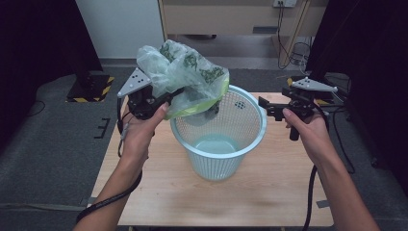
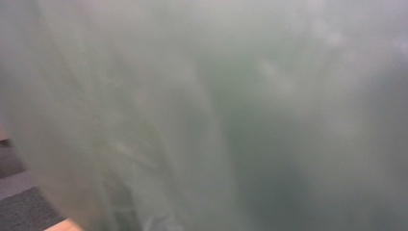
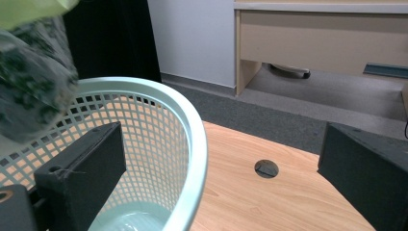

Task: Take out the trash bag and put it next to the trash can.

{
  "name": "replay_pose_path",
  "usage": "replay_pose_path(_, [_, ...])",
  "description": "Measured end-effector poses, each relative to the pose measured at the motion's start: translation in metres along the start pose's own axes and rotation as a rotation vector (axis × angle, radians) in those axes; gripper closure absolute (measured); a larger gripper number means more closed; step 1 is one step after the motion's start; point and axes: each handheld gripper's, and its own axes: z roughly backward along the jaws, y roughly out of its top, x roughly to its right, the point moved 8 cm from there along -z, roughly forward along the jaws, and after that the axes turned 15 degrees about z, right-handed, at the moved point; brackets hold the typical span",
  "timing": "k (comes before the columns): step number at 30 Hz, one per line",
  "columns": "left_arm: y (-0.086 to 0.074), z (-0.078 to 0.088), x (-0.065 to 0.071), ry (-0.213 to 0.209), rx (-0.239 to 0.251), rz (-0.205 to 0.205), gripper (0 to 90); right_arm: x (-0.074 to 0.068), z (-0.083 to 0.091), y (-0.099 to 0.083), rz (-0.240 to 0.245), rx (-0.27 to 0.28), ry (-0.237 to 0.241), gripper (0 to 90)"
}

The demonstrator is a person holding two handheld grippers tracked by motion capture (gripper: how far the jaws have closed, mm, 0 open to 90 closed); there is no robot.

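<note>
Pale plastic bag (image 2: pixel 202 115) blurs the left claw's own view, hiding its jaws; from above the left claw (image 1: pixel 163 98) grasps the bag (image 1: pixel 185 77), raised over the mesh basket (image 1: pixel 219 139). The right claw (image 1: pixel 263 103), released, hovers beside the rim (image 3: pixel 192 144). Beyond it: wooden surface (image 3: pixel 269 202), grey carpet, a desk.

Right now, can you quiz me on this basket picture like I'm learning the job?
1. True or false: the plastic bag lies flat on the table.
2. Which gripper holds the bag: A) left gripper B) right gripper?
3. Fill in: the right gripper's jaws stand ____, either side of the basket rim.

Key
1. False: it is held up over the basket's rim.
2. A
3. open
</note>
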Motion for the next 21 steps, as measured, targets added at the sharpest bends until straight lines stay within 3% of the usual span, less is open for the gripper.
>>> replay_pose_path(21, [0.012, 0.042, -0.041, 0.06, 0.097, 0.064, 87.8, 0.014, 0.005, -0.021, -0.03, -0.018, -0.025, 2.9])
